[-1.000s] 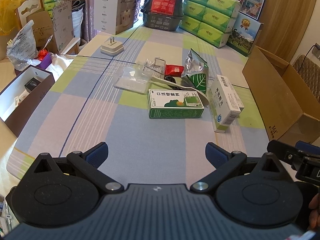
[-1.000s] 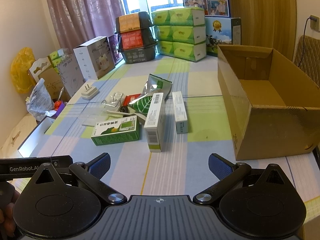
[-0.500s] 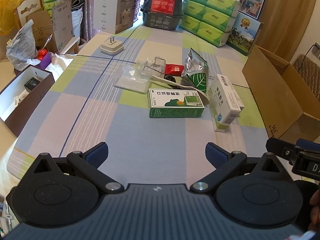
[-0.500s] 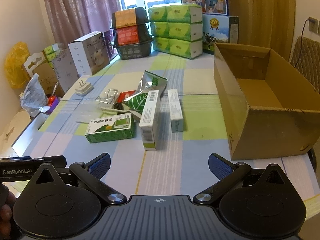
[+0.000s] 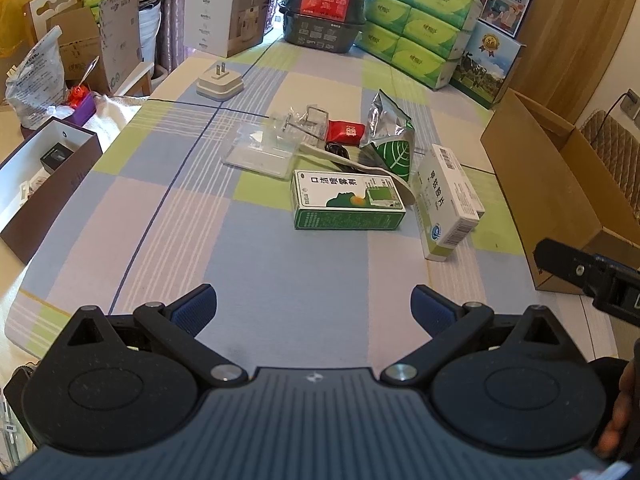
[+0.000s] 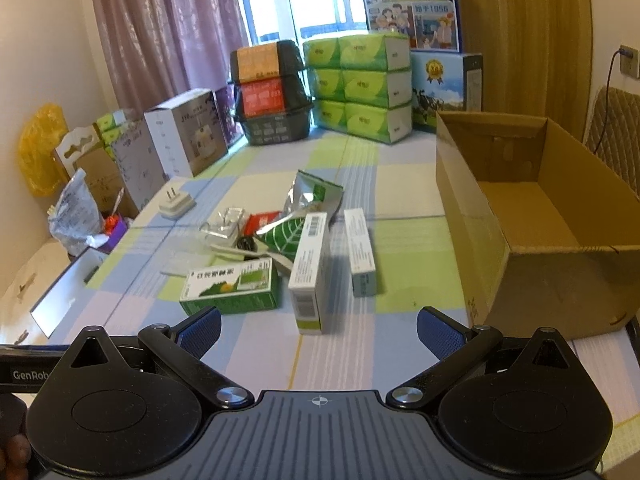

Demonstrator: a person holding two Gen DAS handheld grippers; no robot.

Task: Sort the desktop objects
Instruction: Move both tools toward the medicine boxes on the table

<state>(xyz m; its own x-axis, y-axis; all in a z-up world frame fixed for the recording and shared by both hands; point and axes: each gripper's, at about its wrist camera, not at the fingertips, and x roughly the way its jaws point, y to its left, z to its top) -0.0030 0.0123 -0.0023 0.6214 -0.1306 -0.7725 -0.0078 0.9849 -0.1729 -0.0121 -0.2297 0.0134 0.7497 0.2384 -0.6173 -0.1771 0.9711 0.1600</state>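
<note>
Both the left gripper (image 5: 314, 306) and right gripper (image 6: 319, 326) are hovering wide and empty. The white medicine box (image 6: 309, 270) is standing on edge, so a glancing approach risks toppling it onto the green medicine box (image 6: 232, 286).

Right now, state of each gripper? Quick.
Left gripper: open, fingers spread wide, holding nothing, above the tablecloth.
Right gripper: open, empty, short of the upright white box.

- Table (image 5: 280, 280) under a checked cloth of blue, green and pink fills mid-frame.
- Centre: green medicine box (image 5: 347, 205) lying flat, white-green box (image 5: 444, 200) beside it at right, silver leaf pouch (image 5: 390, 142) behind.
- Upper left: white plug adapter (image 5: 219, 82).
- Right edge: open cardboard box (image 5: 560, 184).
- Top: stacked green tissue packs (image 5: 416, 28).
</note>
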